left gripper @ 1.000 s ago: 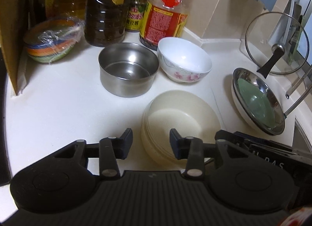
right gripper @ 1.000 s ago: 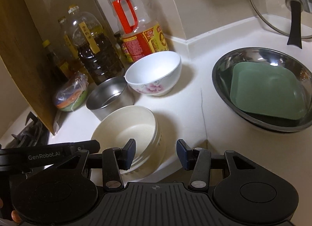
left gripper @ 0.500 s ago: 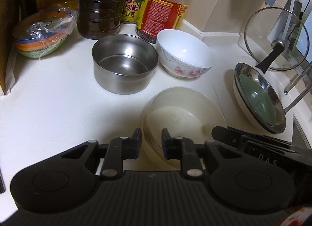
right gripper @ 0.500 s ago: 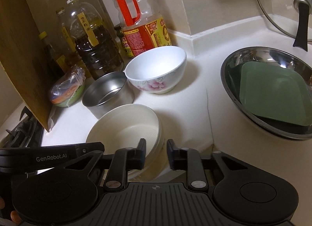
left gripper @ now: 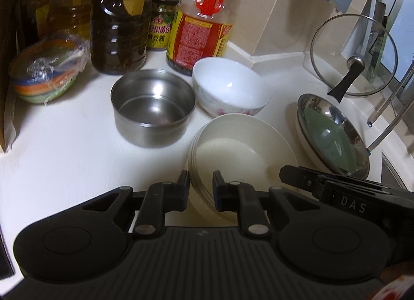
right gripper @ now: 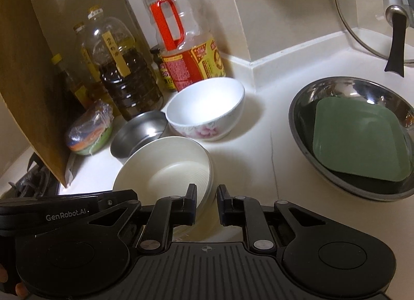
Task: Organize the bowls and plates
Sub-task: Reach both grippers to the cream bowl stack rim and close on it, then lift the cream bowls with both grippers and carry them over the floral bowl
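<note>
Left gripper (left gripper: 201, 186) jaws clenched on the near-left rim of the cream bowl stack (left gripper: 240, 150); right gripper (right gripper: 207, 200) jaws clamp the stack's right rim. Two-sided hold likely because the nested stack is wide and would tip from one edge. Stack sits on the white bench (left gripper: 64, 150), just beside the steel pot (left gripper: 152, 105) and floral bowl (left gripper: 230, 93). Steel basin (right gripper: 352, 134) holding a green plate (right gripper: 359, 142) lies well apart right, probable drop spot.
</note>
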`<state>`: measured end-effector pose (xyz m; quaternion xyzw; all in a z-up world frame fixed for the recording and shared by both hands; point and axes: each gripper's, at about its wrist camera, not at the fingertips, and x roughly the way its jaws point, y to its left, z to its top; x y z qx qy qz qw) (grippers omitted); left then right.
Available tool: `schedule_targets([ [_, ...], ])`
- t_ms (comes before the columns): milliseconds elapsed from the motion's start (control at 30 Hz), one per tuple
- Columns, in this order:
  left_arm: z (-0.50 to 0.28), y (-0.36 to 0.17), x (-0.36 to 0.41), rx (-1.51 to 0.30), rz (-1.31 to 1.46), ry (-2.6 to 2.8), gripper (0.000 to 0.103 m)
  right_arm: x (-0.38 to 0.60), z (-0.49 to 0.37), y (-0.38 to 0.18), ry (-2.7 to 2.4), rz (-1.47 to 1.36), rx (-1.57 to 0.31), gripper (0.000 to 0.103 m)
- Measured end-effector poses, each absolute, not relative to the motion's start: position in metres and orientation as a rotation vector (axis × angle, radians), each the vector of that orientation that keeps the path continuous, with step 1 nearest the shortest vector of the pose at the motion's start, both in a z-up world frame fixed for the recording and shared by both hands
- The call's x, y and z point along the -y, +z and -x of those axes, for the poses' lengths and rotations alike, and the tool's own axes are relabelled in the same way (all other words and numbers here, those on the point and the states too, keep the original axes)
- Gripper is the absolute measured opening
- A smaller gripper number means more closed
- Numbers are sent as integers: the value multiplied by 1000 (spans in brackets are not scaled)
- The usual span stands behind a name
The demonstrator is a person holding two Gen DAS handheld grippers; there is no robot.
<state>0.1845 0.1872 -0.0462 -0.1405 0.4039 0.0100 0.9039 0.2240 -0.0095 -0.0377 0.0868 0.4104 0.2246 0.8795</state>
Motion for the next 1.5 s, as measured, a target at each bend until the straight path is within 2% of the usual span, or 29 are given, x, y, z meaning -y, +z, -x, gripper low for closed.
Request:
schedule_targets([
  [700,-256,2,-192,-684,219,-22,16,17,-290,9,459,-261,-762,17],
  [1133,-309,-10,-201,-718,233,-27,16,17,-352,-1,429,-332,-819,17],
  [1500,-327,-27,-206,-761,253,-28,16,16,-368,-18,402,-353,-871,17],
])
